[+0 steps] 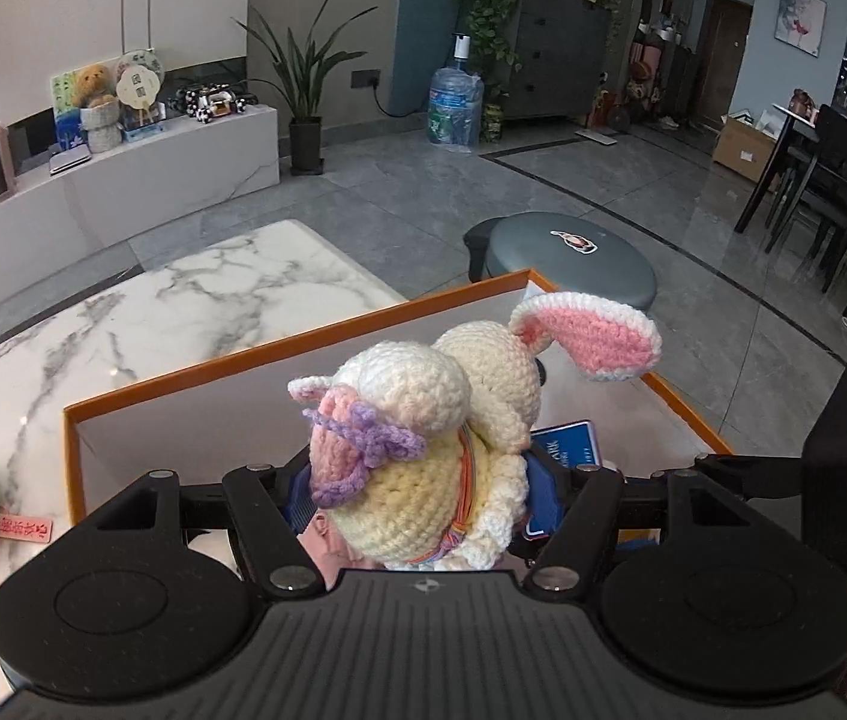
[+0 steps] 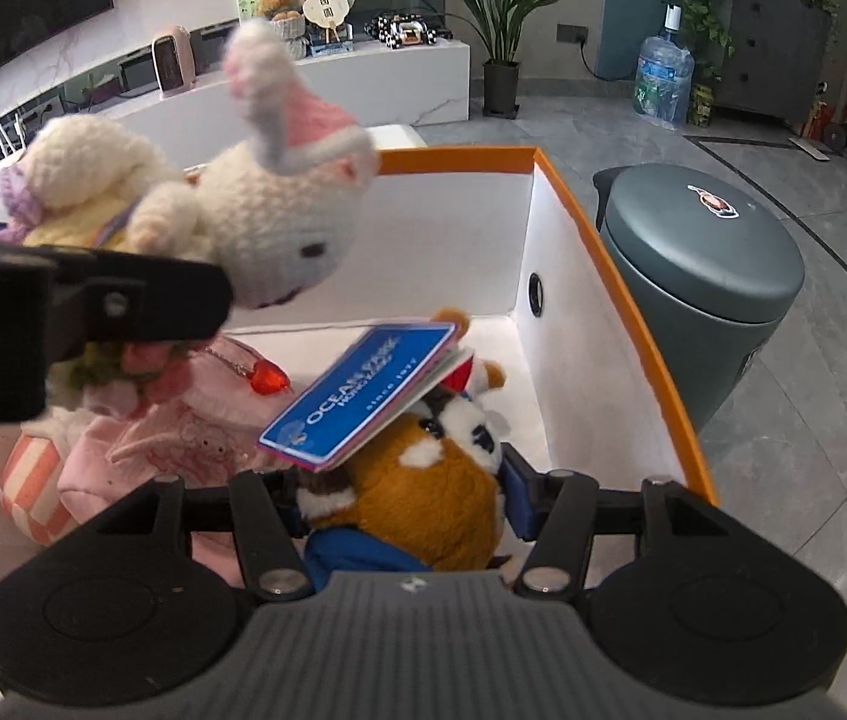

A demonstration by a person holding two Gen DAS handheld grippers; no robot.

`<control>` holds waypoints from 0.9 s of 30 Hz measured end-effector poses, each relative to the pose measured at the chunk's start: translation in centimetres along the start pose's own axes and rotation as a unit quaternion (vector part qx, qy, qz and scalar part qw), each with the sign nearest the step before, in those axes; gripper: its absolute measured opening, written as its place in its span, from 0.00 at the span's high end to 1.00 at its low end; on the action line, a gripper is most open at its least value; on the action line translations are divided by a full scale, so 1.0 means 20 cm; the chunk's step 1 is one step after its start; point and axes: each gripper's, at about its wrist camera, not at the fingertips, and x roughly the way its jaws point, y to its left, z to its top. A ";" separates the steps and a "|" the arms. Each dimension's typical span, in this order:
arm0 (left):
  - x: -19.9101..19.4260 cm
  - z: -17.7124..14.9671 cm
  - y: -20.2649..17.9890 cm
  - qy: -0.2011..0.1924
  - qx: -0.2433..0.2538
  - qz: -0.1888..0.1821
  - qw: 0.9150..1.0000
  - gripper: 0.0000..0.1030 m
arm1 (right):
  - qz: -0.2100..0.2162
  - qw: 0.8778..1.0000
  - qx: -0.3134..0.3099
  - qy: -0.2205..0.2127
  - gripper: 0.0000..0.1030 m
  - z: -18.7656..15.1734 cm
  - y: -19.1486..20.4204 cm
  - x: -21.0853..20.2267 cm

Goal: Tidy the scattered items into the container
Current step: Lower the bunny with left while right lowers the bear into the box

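clenching a crocheted rabbit (image 1: 423, 456), the left gripper (image 1: 423, 498) hangs over the orange-rimmed box (image 1: 279, 351) on the marble table (image 1: 141, 324). the right gripper (image 2: 405, 498) grasps a brown plush (image 2: 423, 498) with a blue tag (image 2: 363, 396) near the box's right wall, beside a pink plush (image 2: 183, 432).

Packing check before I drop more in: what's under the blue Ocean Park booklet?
A brown-and-white plush animal lies under the blue booklet, which hides its upper head.
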 end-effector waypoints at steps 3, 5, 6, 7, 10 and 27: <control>0.01 -0.01 0.00 0.006 -0.002 0.001 1.000 0.25 | 0.010 1.000 0.003 -0.005 0.38 -0.01 0.00 -0.03; 0.02 -0.02 0.00 0.012 -0.005 0.003 1.000 0.25 | 0.012 1.000 -0.006 -0.011 0.33 -0.01 0.01 -0.04; 0.02 -0.02 0.00 0.015 -0.006 0.003 1.000 0.25 | 0.013 1.000 -0.012 -0.015 0.32 -0.01 0.02 -0.06; 0.02 -0.03 0.01 0.018 -0.007 0.002 1.000 0.25 | 0.012 1.000 -0.017 -0.020 0.30 -0.01 0.02 -0.07; 0.04 -0.03 0.00 0.027 -0.006 0.001 1.000 0.25 | 0.006 0.999 -0.025 -0.035 0.29 -0.03 0.04 -0.11; 0.09 -0.06 -0.08 0.043 0.020 0.011 0.999 0.19 | -0.007 0.998 -0.009 -0.069 0.29 -0.05 -0.01 -0.19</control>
